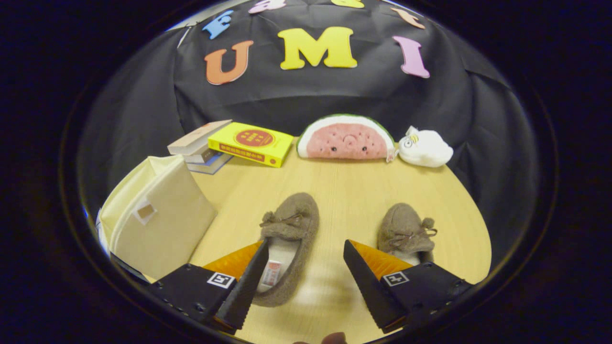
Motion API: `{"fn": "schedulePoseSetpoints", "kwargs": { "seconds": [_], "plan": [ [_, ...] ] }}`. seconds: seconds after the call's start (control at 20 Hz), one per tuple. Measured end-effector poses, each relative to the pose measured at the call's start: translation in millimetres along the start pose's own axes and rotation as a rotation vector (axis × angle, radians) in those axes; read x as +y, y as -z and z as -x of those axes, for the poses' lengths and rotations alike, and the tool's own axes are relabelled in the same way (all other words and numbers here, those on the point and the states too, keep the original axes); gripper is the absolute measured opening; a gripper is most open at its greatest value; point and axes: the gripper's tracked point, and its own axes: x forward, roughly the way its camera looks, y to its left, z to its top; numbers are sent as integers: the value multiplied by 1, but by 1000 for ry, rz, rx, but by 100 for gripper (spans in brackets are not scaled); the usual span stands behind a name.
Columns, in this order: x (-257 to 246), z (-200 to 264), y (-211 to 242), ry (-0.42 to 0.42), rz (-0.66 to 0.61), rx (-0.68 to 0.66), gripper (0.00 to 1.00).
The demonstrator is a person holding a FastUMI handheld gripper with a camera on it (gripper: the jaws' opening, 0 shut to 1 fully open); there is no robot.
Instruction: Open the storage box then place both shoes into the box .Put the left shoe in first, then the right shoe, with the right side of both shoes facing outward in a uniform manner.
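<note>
At the left of the frame your cream fabric storage box [158,217] stands on the wooden table [344,186], its lid down, so you cannot see inside it. Behind it, toward the upper left, 2 or 3 stacked books [201,148] touch a yellow book [251,144]. Centre frame, the left-hand slipper [289,239] lies toe away from you, its heel partly covered by your gripper's left finger. Your gripper [302,270] is spread wide, holding nothing, bare table between its fingers. The right-hand slipper [405,232] sits just beyond the right finger. Along the back edge lie a watermelon plush [345,138] and, beside it, a white plush [424,147].
</note>
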Motion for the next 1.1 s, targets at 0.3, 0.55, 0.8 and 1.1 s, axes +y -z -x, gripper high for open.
{"fn": "schedulePoseSetpoints", "kwargs": {
  "seconds": [0.3, 0.55, 0.8, 1.1],
  "plan": [
    [7, -34, 20, -32, -60, 88, 63],
    [8, -37, 20, -36, -160, 84, 2],
    [17, -16, 11, -79, -237, 56, 0],
    [44, 31, -19, -151, -320, 2, 0]
  ]
}}
